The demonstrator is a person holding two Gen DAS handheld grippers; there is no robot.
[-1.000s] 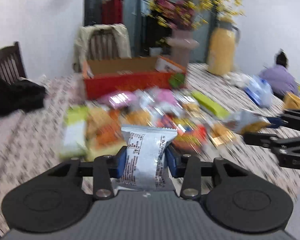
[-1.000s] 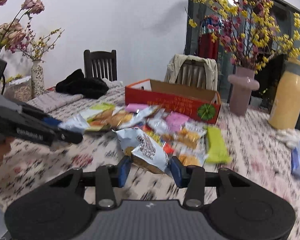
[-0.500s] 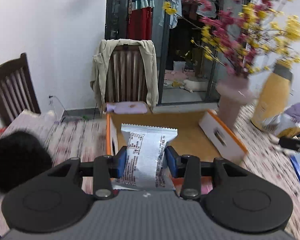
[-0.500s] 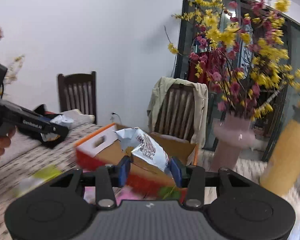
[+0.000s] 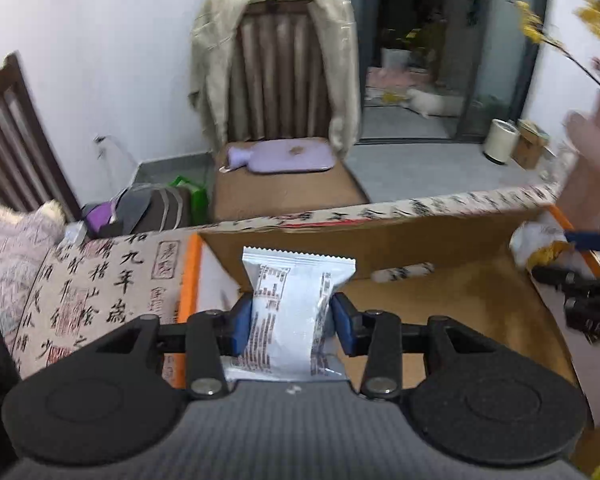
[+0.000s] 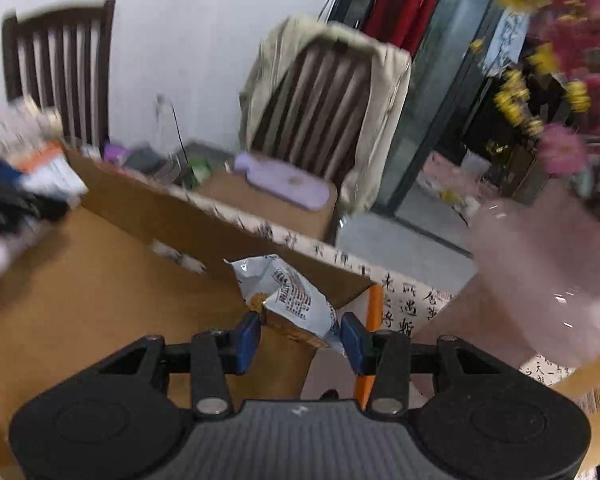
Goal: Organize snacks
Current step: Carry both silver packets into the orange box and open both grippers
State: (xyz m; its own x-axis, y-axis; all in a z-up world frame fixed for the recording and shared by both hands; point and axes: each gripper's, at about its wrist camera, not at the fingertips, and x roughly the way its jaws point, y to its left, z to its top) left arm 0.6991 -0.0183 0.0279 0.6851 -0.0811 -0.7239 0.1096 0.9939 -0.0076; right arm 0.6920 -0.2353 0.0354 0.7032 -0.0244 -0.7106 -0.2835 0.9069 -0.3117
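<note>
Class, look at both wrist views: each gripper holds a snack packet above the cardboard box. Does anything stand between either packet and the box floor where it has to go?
Nothing visible does. The left gripper holds a silver packet over the bare floor of the cardboard box. The right gripper holds a crumpled packet just inside the box's orange-edged corner.
</note>
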